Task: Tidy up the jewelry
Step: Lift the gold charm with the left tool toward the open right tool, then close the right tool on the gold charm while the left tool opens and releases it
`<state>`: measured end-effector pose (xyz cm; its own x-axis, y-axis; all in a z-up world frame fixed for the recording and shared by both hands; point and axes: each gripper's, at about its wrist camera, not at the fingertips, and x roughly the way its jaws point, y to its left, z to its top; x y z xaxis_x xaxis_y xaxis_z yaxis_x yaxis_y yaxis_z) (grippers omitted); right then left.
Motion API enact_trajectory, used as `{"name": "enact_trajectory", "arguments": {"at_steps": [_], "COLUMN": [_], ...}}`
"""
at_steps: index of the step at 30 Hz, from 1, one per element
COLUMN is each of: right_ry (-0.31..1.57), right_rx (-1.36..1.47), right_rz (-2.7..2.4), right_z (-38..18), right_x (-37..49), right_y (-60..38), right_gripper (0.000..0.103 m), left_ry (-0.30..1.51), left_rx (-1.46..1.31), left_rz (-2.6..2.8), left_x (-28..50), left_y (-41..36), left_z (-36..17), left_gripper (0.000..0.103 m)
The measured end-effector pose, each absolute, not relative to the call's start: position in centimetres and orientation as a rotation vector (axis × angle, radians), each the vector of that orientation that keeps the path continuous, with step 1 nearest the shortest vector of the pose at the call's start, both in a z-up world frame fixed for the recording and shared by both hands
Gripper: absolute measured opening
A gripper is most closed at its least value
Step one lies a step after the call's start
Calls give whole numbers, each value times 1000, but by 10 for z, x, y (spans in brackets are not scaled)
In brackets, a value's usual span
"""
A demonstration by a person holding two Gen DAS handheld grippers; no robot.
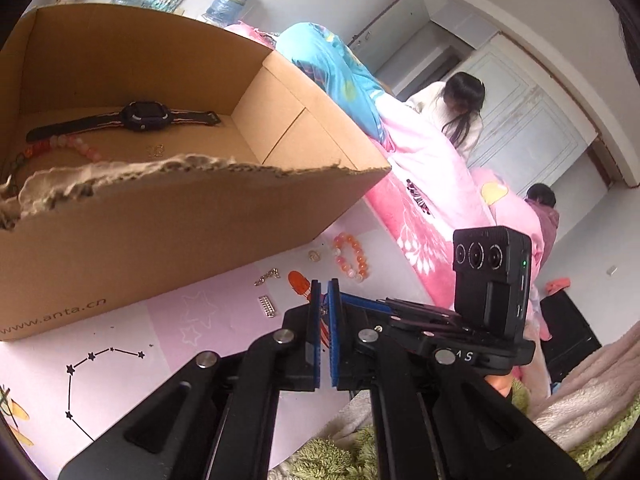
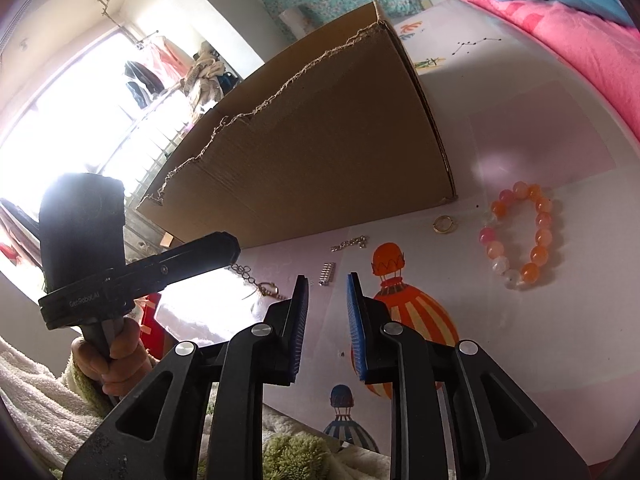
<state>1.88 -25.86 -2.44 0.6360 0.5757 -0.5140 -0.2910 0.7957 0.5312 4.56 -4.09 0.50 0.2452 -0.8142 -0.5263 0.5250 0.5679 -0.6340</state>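
A cardboard box [image 1: 192,216] stands on the mat; it also shows in the right wrist view [image 2: 320,152]. Inside lie a dark watch [image 1: 136,118], a pink bead bracelet [image 1: 60,146] and a small gold piece [image 1: 155,151]. On the mat beside the box lie an orange bead bracelet [image 2: 524,236], a gold ring [image 2: 443,224], a short chain [image 2: 349,244] and a small silver clasp [image 2: 326,274]. My left gripper [image 1: 325,286] hovers above the mat, its jaws nearly closed with nothing visible between them. My right gripper [image 2: 328,280] is open and empty just short of the silver clasp.
A pink blanket and a blue pillow [image 1: 340,76] border the mat at the right. Two people [image 1: 460,112] sit further back. A longer gold chain [image 2: 260,280] lies near the left gripper's body [image 2: 132,264]. A fluffy green and white sleeve [image 2: 40,400] is at the bottom.
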Motion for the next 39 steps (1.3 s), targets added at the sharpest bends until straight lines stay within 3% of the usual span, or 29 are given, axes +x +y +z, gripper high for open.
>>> {"name": "enact_trajectory", "arguments": {"at_steps": [4,32,39], "right_ry": [723,591,577], "right_rx": [399,259,286], "right_rz": [531,620,626], "right_z": [-23,3,2], "right_x": [18,21,16], "right_y": [-252,-232,-238], "right_gripper": [29,29,16], "left_ry": [938,907,906], "left_rx": [-441,-532,-534], "left_rz": [-967,-1020,-1023], "left_x": [46,45,44], "left_y": [-33,-19,-19], "left_z": [8,33,32], "left_gripper": [2,3,3]}}
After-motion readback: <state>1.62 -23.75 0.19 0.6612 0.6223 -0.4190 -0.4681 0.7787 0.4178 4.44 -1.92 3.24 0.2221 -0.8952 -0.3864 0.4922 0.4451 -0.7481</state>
